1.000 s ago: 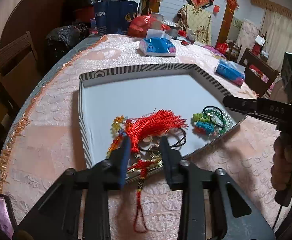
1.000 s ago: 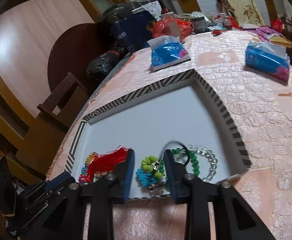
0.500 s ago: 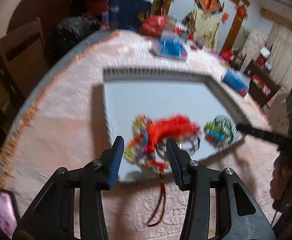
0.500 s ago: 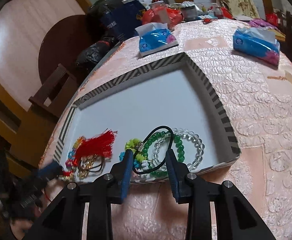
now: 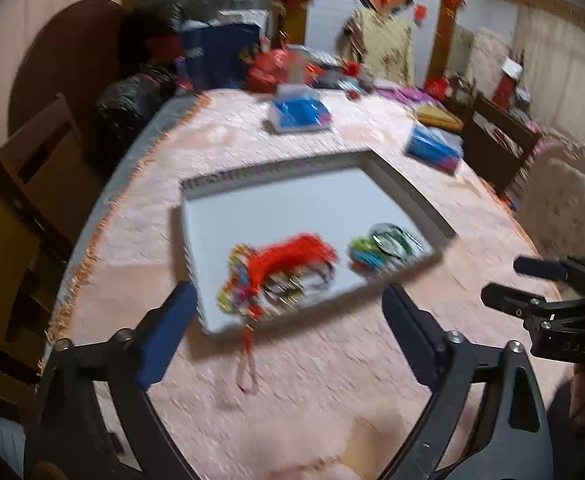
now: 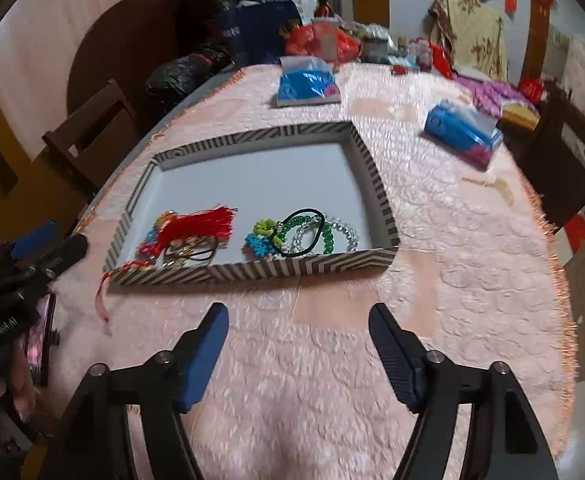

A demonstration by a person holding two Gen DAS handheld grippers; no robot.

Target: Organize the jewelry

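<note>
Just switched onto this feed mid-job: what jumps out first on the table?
The striped-rim tray on the pink tablecloth stands out, with jewelry bunched along its near edge. A red tassel charm lies at the left, its cord trailing over the rim, and beaded bracelets under a black hair tie to its right. Both the left gripper and the right gripper are opening, nothing between their jaws.

Both grippers, left gripper [image 5: 288,316] and right gripper [image 6: 298,340], opening, apparently empty.

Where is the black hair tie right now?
In the right wrist view the black hair tie lies inside the striped tray, near its front right corner, draped over the green bead bracelet and clear bead bracelet.
</note>
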